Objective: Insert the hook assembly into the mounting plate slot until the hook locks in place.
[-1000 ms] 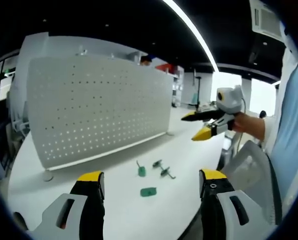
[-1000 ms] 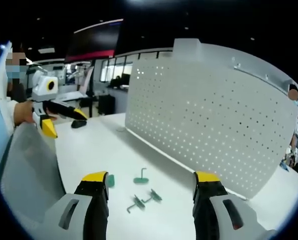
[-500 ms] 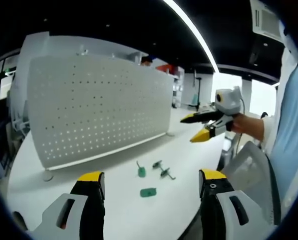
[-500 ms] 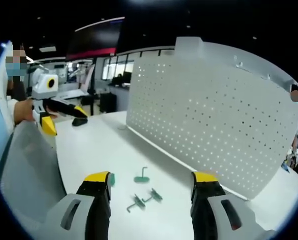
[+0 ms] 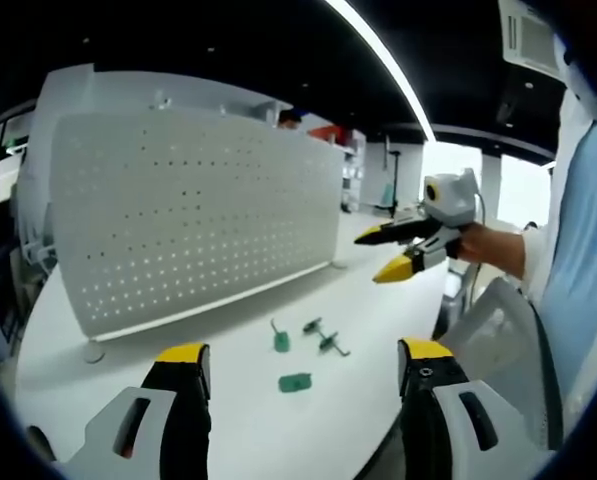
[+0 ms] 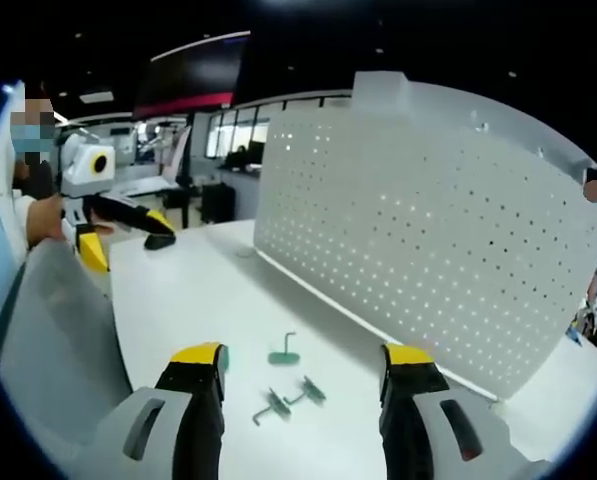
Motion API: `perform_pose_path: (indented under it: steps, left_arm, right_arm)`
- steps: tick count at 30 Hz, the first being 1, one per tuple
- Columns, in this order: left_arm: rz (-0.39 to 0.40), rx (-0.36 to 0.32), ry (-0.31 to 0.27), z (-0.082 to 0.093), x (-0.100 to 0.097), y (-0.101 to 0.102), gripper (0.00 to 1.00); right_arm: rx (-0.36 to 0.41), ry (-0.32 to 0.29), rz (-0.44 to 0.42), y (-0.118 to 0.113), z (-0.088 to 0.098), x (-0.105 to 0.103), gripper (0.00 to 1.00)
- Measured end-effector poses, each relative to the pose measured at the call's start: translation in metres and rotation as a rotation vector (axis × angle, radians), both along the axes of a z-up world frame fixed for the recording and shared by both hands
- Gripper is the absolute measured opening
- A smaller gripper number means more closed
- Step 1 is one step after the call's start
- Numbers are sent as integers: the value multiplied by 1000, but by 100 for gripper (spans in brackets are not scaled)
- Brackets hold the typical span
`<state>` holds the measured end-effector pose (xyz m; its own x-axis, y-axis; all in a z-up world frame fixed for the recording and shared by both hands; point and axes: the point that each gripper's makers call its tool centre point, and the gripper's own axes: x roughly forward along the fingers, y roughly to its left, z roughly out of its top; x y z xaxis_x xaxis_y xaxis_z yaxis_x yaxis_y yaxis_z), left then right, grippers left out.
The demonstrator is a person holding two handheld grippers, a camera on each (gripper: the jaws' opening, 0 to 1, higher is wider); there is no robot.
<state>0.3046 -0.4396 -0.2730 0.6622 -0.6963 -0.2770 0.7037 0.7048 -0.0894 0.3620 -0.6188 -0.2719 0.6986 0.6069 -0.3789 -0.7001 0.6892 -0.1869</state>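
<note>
My right gripper (image 5: pixel 386 252) has dipped a touch toward the surface (image 5: pixel 228 420), jaws wide and empty like my left gripper (image 5: pixel 303 365), while the green hook parts (image 5: pixel 309 338) lie ungrasped at 12 o'clock before the perforated mounting plate (image 5: pixel 193 215); insertion not begun.

Small green hook parts (image 5: pixel 296 382) on the white table (image 5: pixel 228 420) were too tiny to distinguish; one (image 6: pixel 221 358) sat partly behind a jaw.
</note>
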Motion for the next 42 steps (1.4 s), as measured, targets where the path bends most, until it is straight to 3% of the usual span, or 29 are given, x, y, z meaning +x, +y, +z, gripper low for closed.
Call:
perform_pose_path:
  steps: [17, 34, 42]
  left_arm:
    - [-1, -1, 2, 0, 0, 0, 78]
    - [-10, 5, 0, -1, -1, -2, 77]
    - [-13, 8, 0, -1, -1, -2, 77]
  right_arm:
    - [-10, 2, 14, 2, -2, 5, 59]
    - [-35, 44, 45, 6, -18, 11, 42]
    - [-49, 61, 53, 7, -27, 18, 39]
